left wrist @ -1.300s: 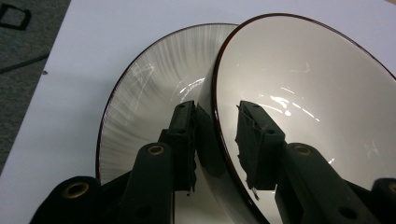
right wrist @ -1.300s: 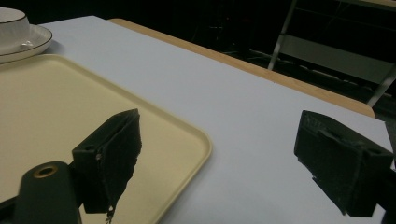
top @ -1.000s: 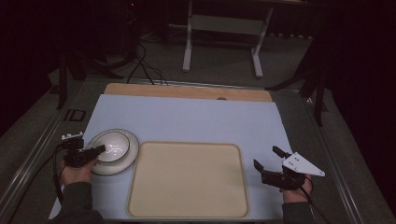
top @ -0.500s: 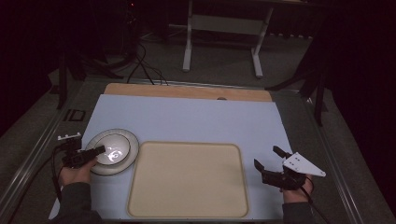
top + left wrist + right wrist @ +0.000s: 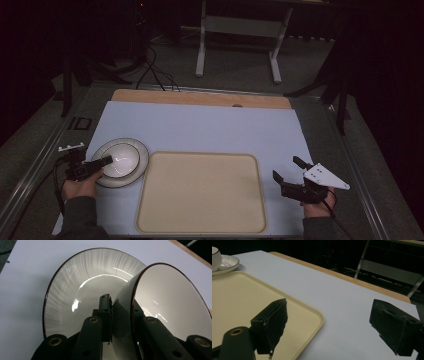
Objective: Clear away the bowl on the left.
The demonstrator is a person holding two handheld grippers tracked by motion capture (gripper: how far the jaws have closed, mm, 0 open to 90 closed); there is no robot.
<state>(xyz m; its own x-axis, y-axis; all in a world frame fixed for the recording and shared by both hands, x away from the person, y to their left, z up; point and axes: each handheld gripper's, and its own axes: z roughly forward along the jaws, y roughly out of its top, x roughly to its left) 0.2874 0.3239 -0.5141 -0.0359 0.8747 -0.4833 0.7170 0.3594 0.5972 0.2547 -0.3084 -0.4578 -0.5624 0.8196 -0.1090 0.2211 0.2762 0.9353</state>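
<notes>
While left gripper clamps bowl rim, plate beneath

Dim room, lit table

A pale blue mat covers the table, whose wooden edge shows along the far side. Beyond it lies a grey floor in near darkness, with black cables trailing across it and a white metal stand on two feet.

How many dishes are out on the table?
2: a plate left of the tray, and a bowl on that plate, its rim pinched by the left gripper. Nothing seems hidden.
</notes>
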